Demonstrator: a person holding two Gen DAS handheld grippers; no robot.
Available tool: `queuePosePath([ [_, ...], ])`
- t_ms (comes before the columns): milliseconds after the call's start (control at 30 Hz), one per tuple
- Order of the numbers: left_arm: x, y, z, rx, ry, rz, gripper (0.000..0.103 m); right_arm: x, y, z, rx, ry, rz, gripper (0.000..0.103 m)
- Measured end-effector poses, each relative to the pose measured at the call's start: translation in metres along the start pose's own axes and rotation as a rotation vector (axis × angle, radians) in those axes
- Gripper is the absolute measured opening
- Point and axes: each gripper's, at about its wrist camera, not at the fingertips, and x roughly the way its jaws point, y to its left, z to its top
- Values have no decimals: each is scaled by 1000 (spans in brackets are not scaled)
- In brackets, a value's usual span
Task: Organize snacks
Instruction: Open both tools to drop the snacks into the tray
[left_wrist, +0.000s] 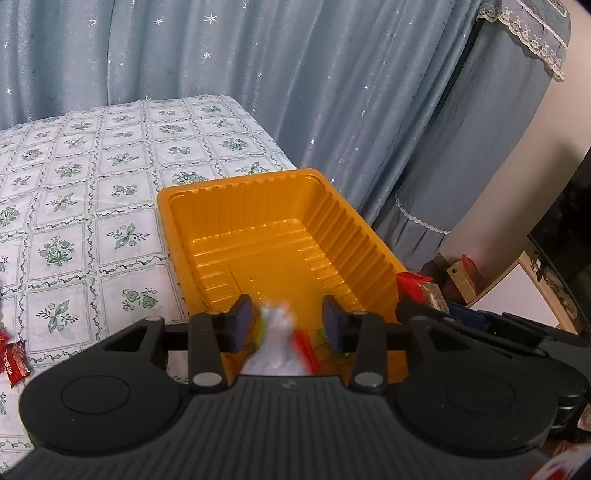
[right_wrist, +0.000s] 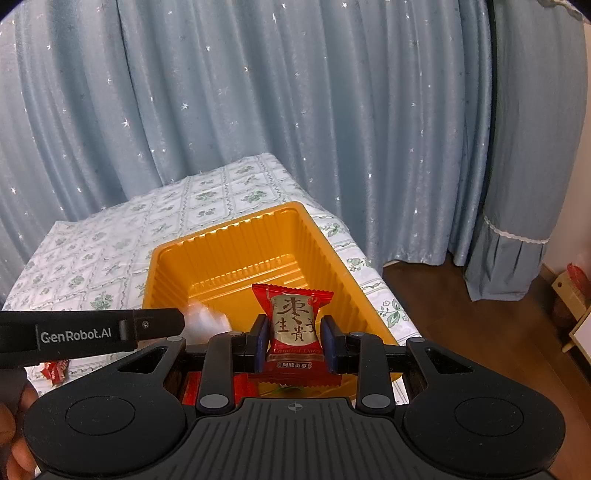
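An orange plastic tray (left_wrist: 258, 206) stands on the floral tablecloth; it also shows in the right wrist view (right_wrist: 207, 258). My left gripper (left_wrist: 288, 323) is open over the tray's near end. A blurred white snack packet (left_wrist: 275, 350) is between and below its pads, apart from them; the same packet shows in the right wrist view (right_wrist: 205, 325). My right gripper (right_wrist: 293, 341) is shut on a red candied-date packet (right_wrist: 293, 321), held upright over the tray's near end. Red and green wrappers (left_wrist: 306, 347) lie in the tray.
Red wrapped candies lie on the tablecloth at the left (left_wrist: 14, 360), also seen in the right wrist view (right_wrist: 55, 371). Blue curtains (right_wrist: 258, 110) hang behind the table. The table's right edge drops to a wooden floor (right_wrist: 461, 314). The left gripper's body (right_wrist: 92, 332) reaches in from the left.
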Motion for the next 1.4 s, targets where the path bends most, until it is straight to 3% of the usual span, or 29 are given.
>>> queuePosePath([
  [733, -30, 29, -21, -68, -13, 49, 39, 4, 13, 4, 2, -11, 39, 31],
  [867, -31, 28, -22, -65, -15, 54, 44, 7, 15, 7, 7, -24, 70, 31],
  [933, -33, 29, -22, -65, -16, 58, 46, 10, 16, 9, 3, -25, 92, 41],
  [967, -33, 30, -23, -65, -16, 61, 46, 10, 16, 9, 12, -26, 95, 62],
  [1000, -34, 31, -23, -65, -16, 64, 46, 9, 14, 9, 25, -34, 97, 69],
  [1400, -65, 46, -39, -101, -36, 97, 56, -21, 5, -5, 80, -47, 61, 69],
])
